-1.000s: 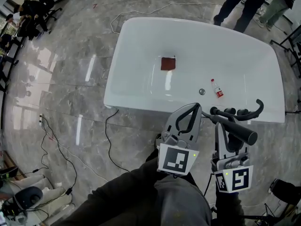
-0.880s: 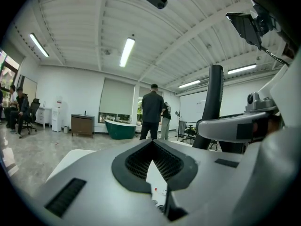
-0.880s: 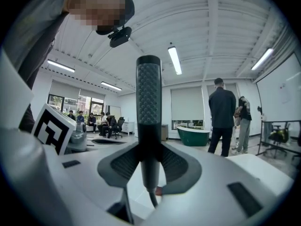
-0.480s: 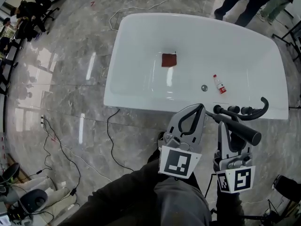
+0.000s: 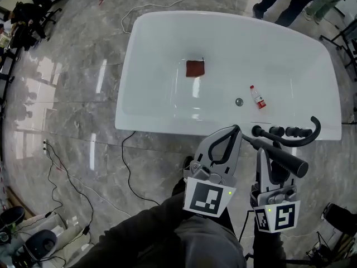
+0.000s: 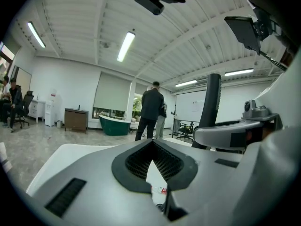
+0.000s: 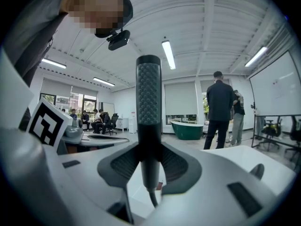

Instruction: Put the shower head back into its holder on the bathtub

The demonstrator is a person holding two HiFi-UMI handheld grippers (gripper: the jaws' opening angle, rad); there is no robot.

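My right gripper (image 5: 262, 149) grips the shower head (image 5: 287, 162), left gripper (image 5: 236, 129) closed, empty. Next: seat it in the holder (image 5: 258, 131) on the bathtub (image 5: 167, 126) rim.

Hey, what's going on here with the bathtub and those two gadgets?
A person stands at a white bathtub with a hand-held claw in each hand. The right claw is shut on a black shower head, held just short of the black tap fitting on the tub's near rim; it is not yet in its holder. The left claw is shut and empty beside it. A small bottle and a reddish-brown square lie inside the tub.
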